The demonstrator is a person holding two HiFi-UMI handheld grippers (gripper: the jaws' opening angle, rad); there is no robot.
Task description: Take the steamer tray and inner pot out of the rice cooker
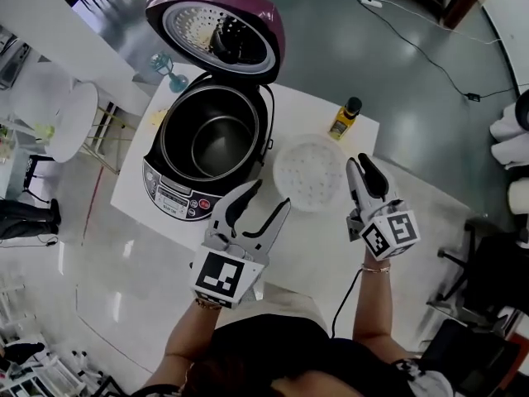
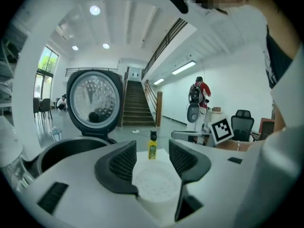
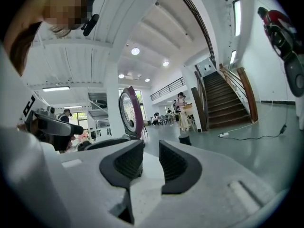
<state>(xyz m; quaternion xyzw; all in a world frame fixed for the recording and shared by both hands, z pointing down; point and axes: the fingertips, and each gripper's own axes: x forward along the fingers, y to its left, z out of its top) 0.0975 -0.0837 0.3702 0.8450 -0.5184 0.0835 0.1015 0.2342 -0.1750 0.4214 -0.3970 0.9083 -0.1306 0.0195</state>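
The rice cooker (image 1: 169, 190) sits on the white table (image 1: 326, 251) with its lid (image 1: 216, 27) tipped all the way back, so you can reach in from the top. The tray (image 1: 312, 172) is already out. It lies flat on the table just right of the cooker, near a little bottle (image 1: 345, 118), where it is out of the way. The pot (image 1: 216, 143) is down inside the cooker, so that job is not done yet. Both grippers hang over the near side of the table, above the things, and touch nothing. The left gripper (image 1: 273, 194) has its jaws wide apart with nothing in them; the tray only shows down below through the gap. It points toward the cooker, so I think it is the one that goes for the pot's rim. The right gripper (image 1: 359, 160) has its jaws a little apart and holds nothing too. It hangs by the tray, clear of the pot's way up.
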